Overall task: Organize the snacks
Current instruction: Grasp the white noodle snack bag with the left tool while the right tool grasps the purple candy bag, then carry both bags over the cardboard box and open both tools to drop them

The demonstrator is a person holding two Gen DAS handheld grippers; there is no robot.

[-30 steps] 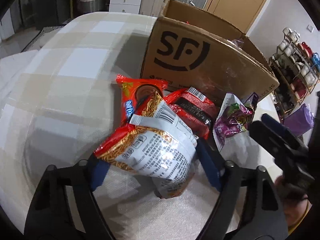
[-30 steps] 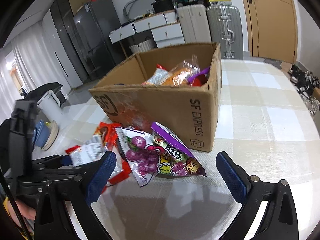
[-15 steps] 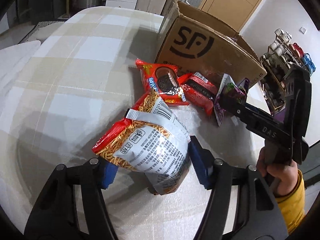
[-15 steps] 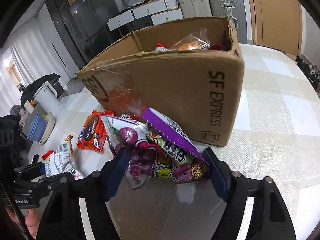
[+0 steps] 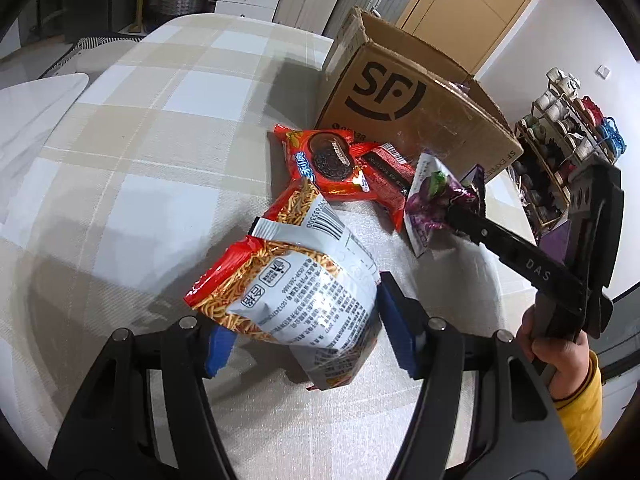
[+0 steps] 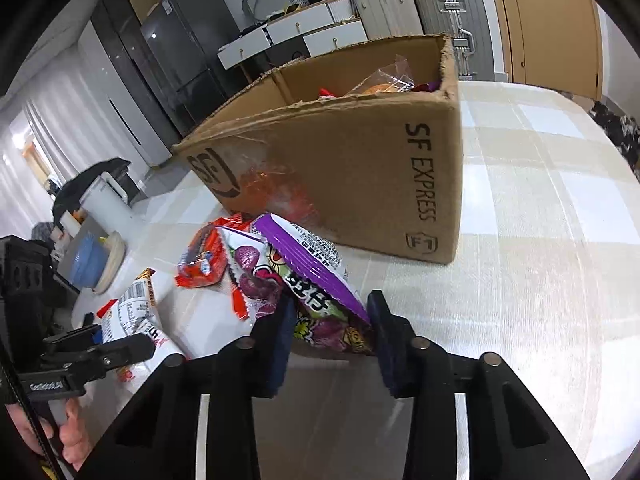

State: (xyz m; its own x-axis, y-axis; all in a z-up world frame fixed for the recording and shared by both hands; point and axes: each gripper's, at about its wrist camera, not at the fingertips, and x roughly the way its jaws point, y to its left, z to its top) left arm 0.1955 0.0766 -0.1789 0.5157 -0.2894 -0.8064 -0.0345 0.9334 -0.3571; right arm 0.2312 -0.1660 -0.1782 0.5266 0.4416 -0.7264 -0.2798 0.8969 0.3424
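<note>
My left gripper [image 5: 306, 328] is shut on a red and white noodle snack bag [image 5: 296, 280], held just above the checked tablecloth. In the right wrist view the same bag [image 6: 132, 312] shows at lower left. My right gripper [image 6: 330, 330] has its jaws closing, and both pads press on a purple grape snack packet [image 6: 316, 276] lying by the cardboard box [image 6: 352, 168]. A white grape packet [image 6: 252, 268] is partly caught beside it. A red cookie packet [image 5: 324, 164] and a dark red packet [image 5: 386, 176] lie against the box [image 5: 400, 96].
The open box holds several snacks [image 6: 384, 80]. A rack of cups [image 5: 568, 120] stands off the table's right side. Bowls [image 6: 92, 260] sit on a low surface to the left. A hand in a yellow sleeve [image 5: 560, 352] holds the right gripper.
The right gripper's jaws went from wide open to closed on the purple packet. The left gripper drew back and up from the box with the noodle bag in it.
</note>
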